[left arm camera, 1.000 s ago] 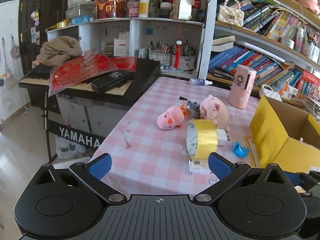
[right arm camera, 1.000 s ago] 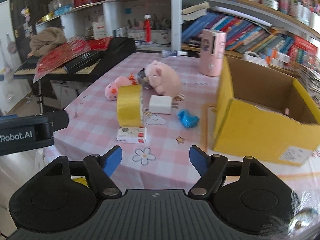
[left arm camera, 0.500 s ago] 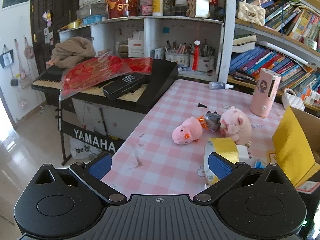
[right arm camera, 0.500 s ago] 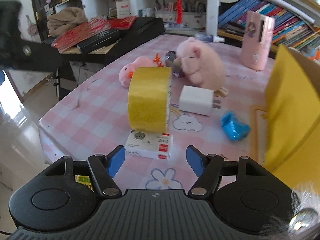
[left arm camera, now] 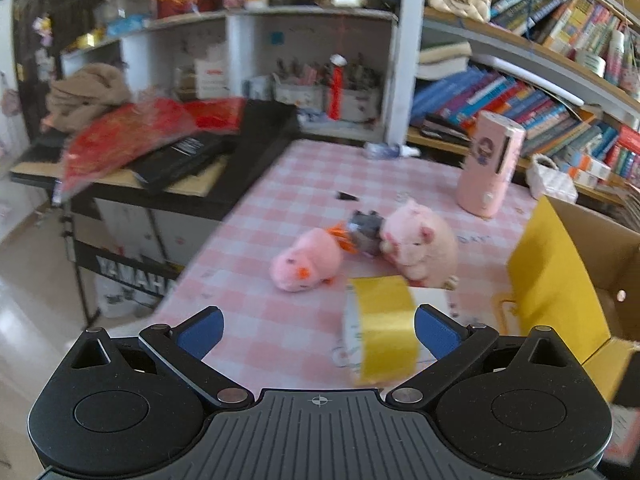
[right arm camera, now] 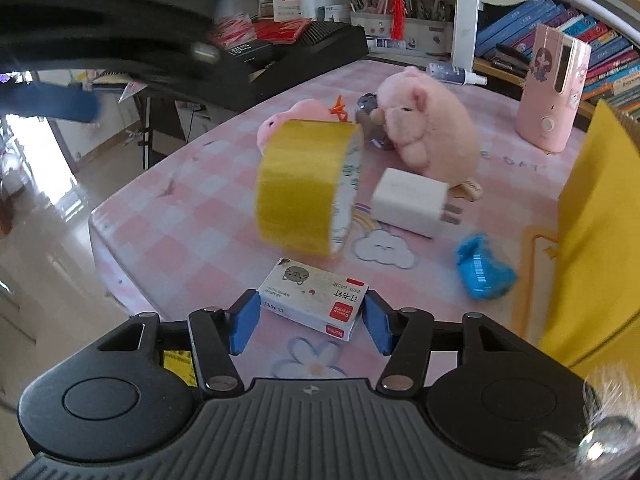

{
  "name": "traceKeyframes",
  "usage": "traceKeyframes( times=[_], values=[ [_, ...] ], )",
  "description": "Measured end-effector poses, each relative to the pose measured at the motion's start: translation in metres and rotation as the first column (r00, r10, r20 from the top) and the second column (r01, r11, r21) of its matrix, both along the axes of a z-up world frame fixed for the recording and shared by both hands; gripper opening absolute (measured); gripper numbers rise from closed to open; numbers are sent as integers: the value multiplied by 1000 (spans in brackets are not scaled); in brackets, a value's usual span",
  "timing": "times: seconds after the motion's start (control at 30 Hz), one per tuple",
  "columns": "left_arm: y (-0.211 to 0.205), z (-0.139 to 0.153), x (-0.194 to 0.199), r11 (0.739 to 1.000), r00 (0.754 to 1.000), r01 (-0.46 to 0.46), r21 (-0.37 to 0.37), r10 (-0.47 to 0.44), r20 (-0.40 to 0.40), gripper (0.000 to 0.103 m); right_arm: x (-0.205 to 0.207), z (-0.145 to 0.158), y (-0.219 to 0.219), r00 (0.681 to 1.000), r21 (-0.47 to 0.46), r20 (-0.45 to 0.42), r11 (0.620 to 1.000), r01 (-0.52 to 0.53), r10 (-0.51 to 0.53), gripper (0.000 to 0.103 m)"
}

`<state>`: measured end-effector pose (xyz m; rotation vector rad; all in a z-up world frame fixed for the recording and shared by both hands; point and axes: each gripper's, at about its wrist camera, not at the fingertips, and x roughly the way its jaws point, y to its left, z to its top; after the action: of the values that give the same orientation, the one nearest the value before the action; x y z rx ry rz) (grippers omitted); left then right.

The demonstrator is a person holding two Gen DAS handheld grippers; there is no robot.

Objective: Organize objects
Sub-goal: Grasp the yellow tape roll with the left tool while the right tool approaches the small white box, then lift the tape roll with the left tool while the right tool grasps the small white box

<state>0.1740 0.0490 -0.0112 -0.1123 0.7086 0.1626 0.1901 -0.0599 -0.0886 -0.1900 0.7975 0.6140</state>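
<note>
On the pink checked table stand a yellow tape roll (right arm camera: 308, 186) on its edge, a small white staple box (right arm camera: 314, 298), a white charger (right arm camera: 412, 200), a blue crumpled wrapper (right arm camera: 482, 272), and two pink plush toys (right arm camera: 428, 132) (left arm camera: 306, 266). My right gripper (right arm camera: 310, 322) is open, its blue pads on either side of the staple box. My left gripper (left arm camera: 318, 332) is open above the table's near edge; the tape roll (left arm camera: 380, 332) sits just inside its right finger. The yellow cardboard box (left arm camera: 560, 280) stands at the right.
A pink dispenser (left arm camera: 490, 168) stands at the back right. A black keyboard (left arm camera: 192, 168) with red packets borders the table's left. Bookshelves (left arm camera: 520, 92) line the back. My left gripper's body blurs across the upper left of the right wrist view (right arm camera: 100, 20).
My right gripper moved forward and down and narrowed, its pads now beside the staple box. My left gripper swung in toward the tape roll; its view is blurred.
</note>
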Motion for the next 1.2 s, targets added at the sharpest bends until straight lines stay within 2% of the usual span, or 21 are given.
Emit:
traceKeyframes(
  times=[0.1, 0.23, 0.33, 0.37, 0.4, 0.47, 0.63, 0.9, 1.2],
  values=[
    [-12, -11, 21, 999, 998, 52, 2, -52, -40, 95, -3, 5, -11, 1000, -23, 18, 1000, -6, 7, 54],
    [-24, -28, 43, 997, 992, 78, 5, -77, -96, 85, -7, 10, -23, 999, -40, 32, 999, -16, 18, 54],
    [-26, -39, 52, 996, 986, 87, -3, -86, -139, 69, -8, 12, -28, 999, -49, 38, 999, -15, 17, 54],
    [-26, -43, 54, 996, 984, 90, -6, -89, -154, 60, -9, 12, -29, 999, -51, 40, 999, -14, 16, 54],
    [-25, -47, 56, 996, 981, 93, -14, -94, -171, 52, -9, 13, -30, 999, -53, 40, 999, -11, 13, 54],
    [-23, -49, 57, 993, 979, 103, -54, -111, -172, 41, -10, 13, -33, 999, -54, 38, 999, 2, 0, 54],
    [-15, -41, 55, 993, 983, 103, -55, -110, -143, 40, -13, 17, -35, 998, -53, 47, 997, 49, -46, 54],
    [5, -16, 37, 987, 990, 111, -117, -119, -71, 40, -21, 30, -38, 991, -14, 46, 992, 126, -126, 54],
    [26, 4, -14, 975, 990, 133, -179, -140, -26, 40, -45, 53, -35, 980, 33, 66, 982, 184, -186, 54]
  ],
)
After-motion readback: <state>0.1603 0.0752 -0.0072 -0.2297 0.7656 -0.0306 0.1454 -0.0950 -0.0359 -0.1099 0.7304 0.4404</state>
